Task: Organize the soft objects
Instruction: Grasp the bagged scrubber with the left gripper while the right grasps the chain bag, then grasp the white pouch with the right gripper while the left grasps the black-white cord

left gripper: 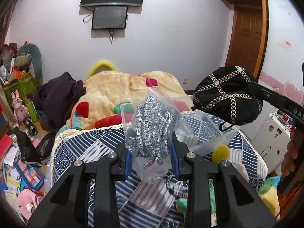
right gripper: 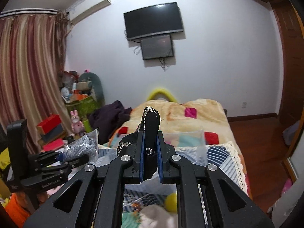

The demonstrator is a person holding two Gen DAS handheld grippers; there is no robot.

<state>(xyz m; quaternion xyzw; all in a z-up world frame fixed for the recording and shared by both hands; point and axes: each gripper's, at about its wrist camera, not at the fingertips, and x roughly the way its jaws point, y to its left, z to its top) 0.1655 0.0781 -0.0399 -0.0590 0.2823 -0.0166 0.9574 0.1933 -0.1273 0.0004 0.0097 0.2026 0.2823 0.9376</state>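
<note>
My left gripper (left gripper: pixel 152 152) is shut on a clear plastic bag holding a grey knitted item (left gripper: pixel 153 127), lifted above the bed; it also shows in the right wrist view (right gripper: pixel 83 144). My right gripper (right gripper: pixel 150 142) is shut on a black hat with gold chain trim (right gripper: pixel 150 125), held in the air. In the left wrist view the hat (left gripper: pixel 228 95) hangs to the right of the bag. A clear plastic box (left gripper: pixel 129 112) sits on the bed behind the bag; it also shows in the right wrist view (right gripper: pixel 190 138).
A blue patterned cover (left gripper: pixel 91 148) lies on the near part of the bed, a cream blanket (left gripper: pixel 114 89) with a purple garment (left gripper: pixel 57 96) further back. A yellow ball (left gripper: pixel 220 153) and soft items lie near the grippers. Clutter fills the floor at left (left gripper: pixel 22 152). A white suitcase (left gripper: pixel 273 138) stands at right.
</note>
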